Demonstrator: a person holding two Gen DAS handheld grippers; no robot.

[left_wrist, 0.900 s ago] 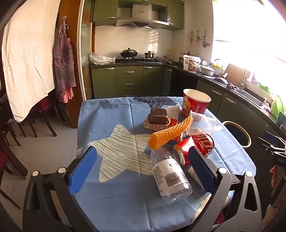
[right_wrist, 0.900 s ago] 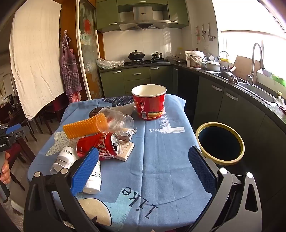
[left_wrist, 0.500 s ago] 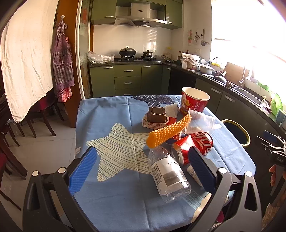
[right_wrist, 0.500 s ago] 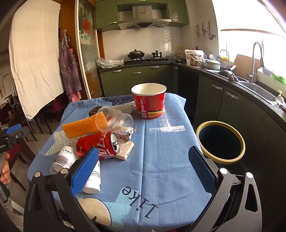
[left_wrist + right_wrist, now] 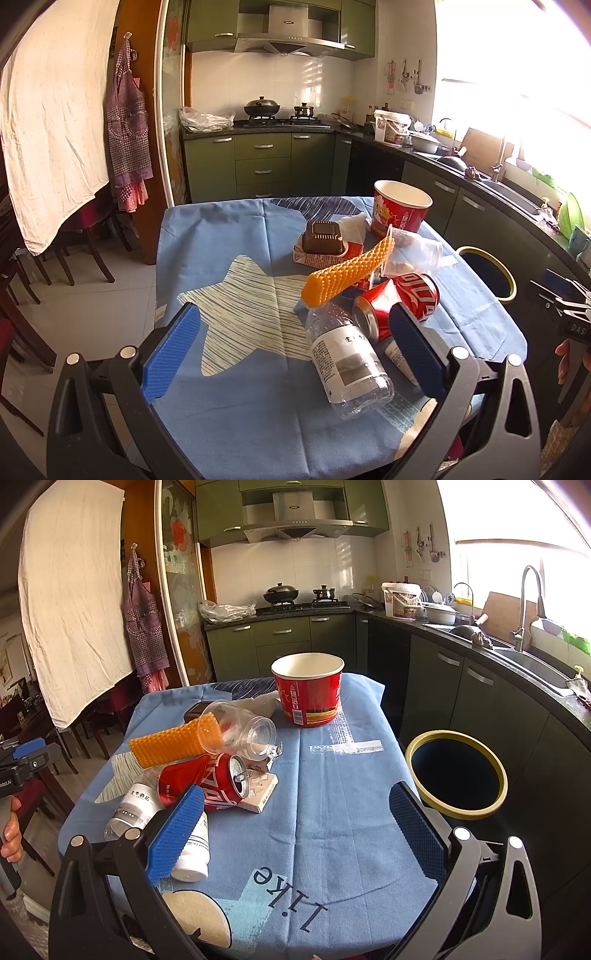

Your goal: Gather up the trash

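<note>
Readable text on cloth and gripper

Printed upside down on the blue tablecloth (image 5: 332,812): "Like". Stamped on the other gripper's body (image 5: 578,328) at the right edge of the left wrist view: "DAS". Lettering on red can (image 5: 207,782), bottle label (image 5: 343,358) and red paper bucket (image 5: 308,692): too small or warped to read.

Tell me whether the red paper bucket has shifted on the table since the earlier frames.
No. In the right wrist view the red paper bucket stands where it did, beside the white stripe printed on the tablecloth.

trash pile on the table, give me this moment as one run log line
phase: approach | left gripper: open, empty | right gripper: open, empty | red can: on table, untouched | bin: beside table, open
</note>
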